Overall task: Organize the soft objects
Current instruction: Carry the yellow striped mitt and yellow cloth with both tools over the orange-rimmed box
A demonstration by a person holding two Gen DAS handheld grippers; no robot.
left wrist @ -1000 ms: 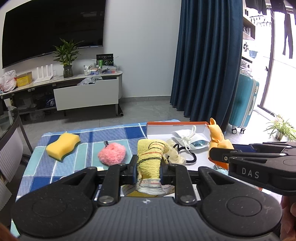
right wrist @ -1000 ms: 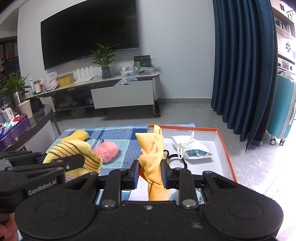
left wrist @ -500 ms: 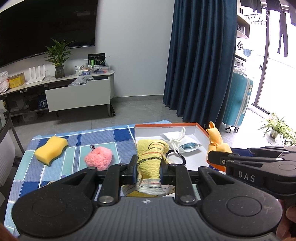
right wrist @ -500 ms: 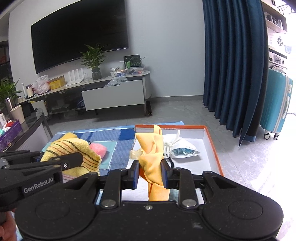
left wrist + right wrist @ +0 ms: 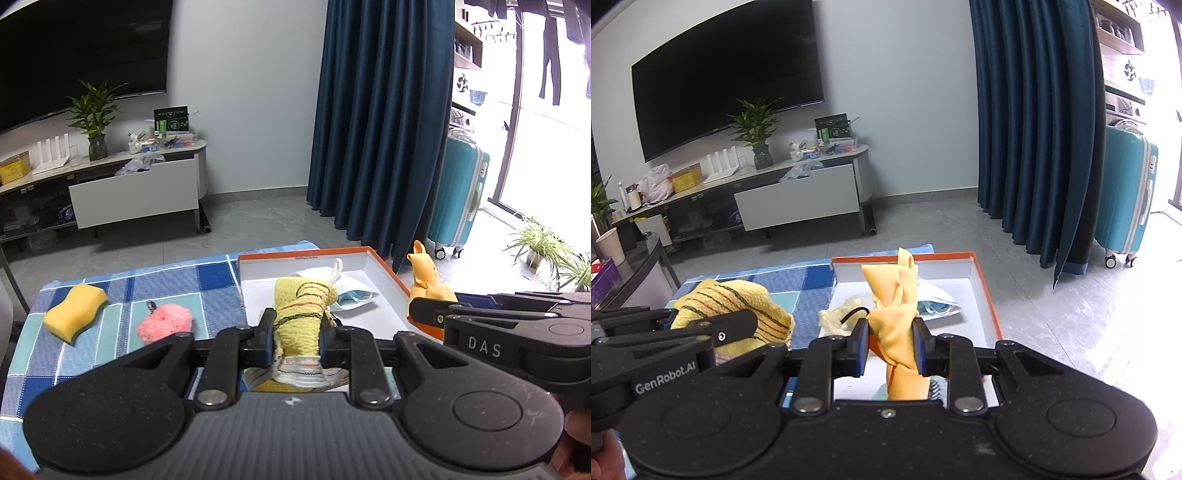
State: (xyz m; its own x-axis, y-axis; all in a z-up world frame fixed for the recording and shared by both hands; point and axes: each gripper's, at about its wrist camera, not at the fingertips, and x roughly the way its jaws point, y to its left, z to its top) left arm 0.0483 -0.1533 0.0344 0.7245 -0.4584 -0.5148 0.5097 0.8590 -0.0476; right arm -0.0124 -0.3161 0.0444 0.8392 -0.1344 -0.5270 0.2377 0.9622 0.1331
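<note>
Soft objects sit half sorted: a face mask (image 5: 352,295) already lies in the orange-rimmed box (image 5: 386,271), while the left gripper (image 5: 295,338) clamps a striped yellow cloth (image 5: 301,314) and the right gripper (image 5: 892,341) pinches an orange cloth (image 5: 894,306), both held over the box. A yellow sponge (image 5: 74,308) and pink puff (image 5: 164,323) wait on the blue checked tablecloth (image 5: 207,280). Beyond are a television (image 5: 727,74), dark curtains (image 5: 1034,129) and a teal suitcase (image 5: 1126,192).
</note>
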